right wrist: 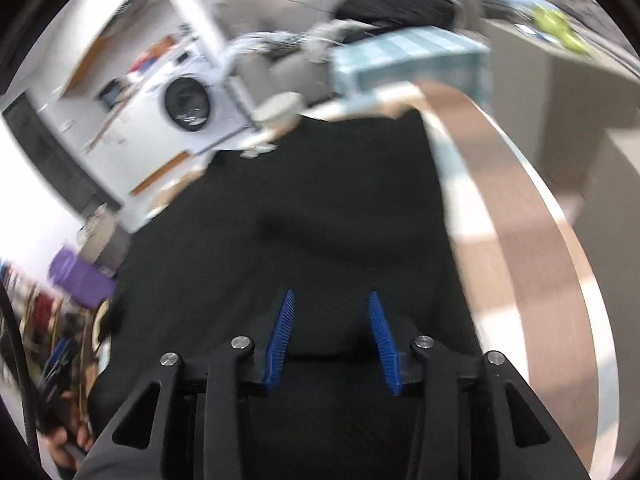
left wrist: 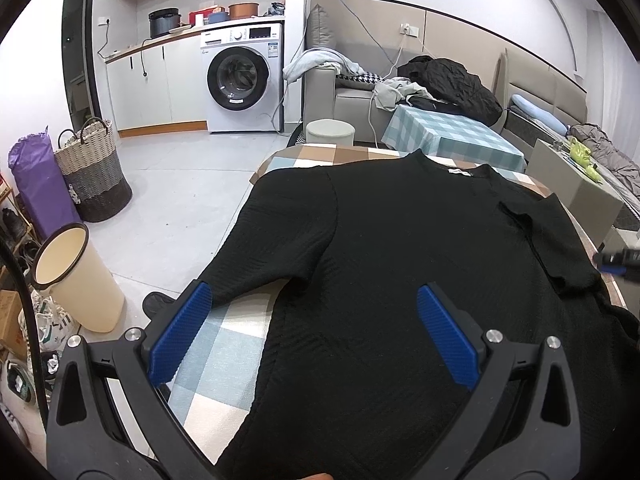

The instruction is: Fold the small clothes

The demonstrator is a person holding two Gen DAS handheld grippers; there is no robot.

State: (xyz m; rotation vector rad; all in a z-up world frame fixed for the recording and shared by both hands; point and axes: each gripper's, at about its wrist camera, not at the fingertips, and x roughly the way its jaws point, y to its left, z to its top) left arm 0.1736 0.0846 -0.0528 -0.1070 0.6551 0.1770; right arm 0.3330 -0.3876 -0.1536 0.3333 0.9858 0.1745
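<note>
Two grippers: both over the same black top, nothing else being handled right now.
Black top (left wrist: 400,264): spread flat on the round table (left wrist: 288,160), covering most of it. Neck with a small white label (left wrist: 459,172) points away toward the sofa side. One short sleeve (left wrist: 276,240) lies out to the left, reaching the table's near-left edge; the other sleeve (left wrist: 560,248) lies on the right with its cuff near the table edge.
Table cloth: checked in blue, white and tan (left wrist: 208,364), showing bare by the left sleeve and at the far rim.
Left gripper (left wrist: 314,296): released, blue pads (left wrist: 180,332) spread wide, hanging above the lower left part of the top. Left pad sits right by the sleeve's end, can't tell if it touches; nothing pinched.
Right gripper (right wrist: 331,300): jaws partly apart, nothing between the pads. It's over the top's black fabric, and the view is badly smeared by motion, so contact is anyone's guess.
Right side of table (right wrist: 520,240): bare checked cloth just beside the top's edge.
Background: washing machine (left wrist: 240,80), woven basket (left wrist: 94,176), cream bin (left wrist: 76,276) on the floor, sofa (left wrist: 352,96) piled with clothes.
</note>
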